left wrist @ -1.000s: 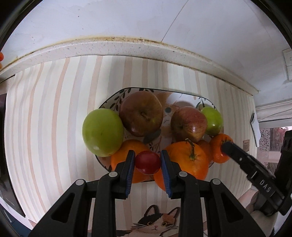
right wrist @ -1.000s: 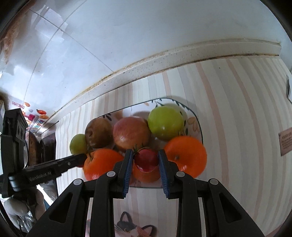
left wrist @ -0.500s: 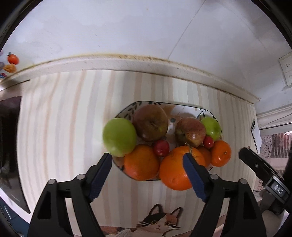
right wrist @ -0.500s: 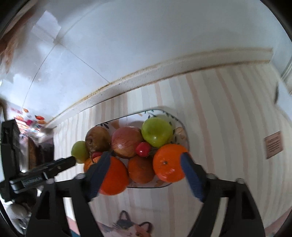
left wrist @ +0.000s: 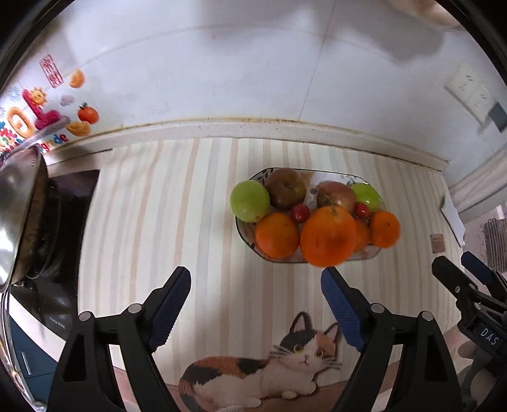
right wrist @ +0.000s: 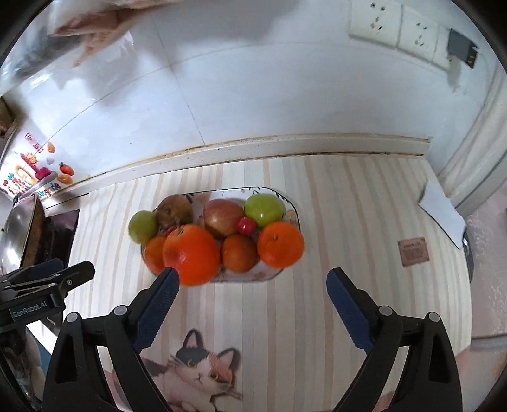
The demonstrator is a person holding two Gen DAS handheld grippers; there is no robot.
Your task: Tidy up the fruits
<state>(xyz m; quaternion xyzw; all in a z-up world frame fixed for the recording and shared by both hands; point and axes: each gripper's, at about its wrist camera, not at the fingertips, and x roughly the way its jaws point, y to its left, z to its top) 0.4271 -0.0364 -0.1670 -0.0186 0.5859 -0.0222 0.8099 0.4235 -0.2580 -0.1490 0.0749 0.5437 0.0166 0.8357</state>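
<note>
A patterned plate (left wrist: 369,253) (right wrist: 293,209) on the striped mat holds green apples (left wrist: 249,201) (right wrist: 264,209), reddish apples (left wrist: 285,189) (right wrist: 223,218), several oranges (left wrist: 328,236) (right wrist: 191,254) and two small red fruits (left wrist: 300,213) (right wrist: 246,226). My left gripper (left wrist: 256,301) is open and empty, in front of the plate and to its left. My right gripper (right wrist: 252,302) is open and empty, in front of the plate. Each gripper shows at the edge of the other's view.
A steel pan (left wrist: 19,202) on a dark stove (left wrist: 60,253) stands at the left. The tiled wall (right wrist: 253,95) with sockets (right wrist: 399,27) runs behind. A white paper (right wrist: 442,209) lies at the right. A cat picture (left wrist: 269,364) marks the mat's near edge.
Both grippers opened and let go of the small red fruits, which now lie among the fruit on the plate. Both grippers have pulled back and up, away from the plate.
</note>
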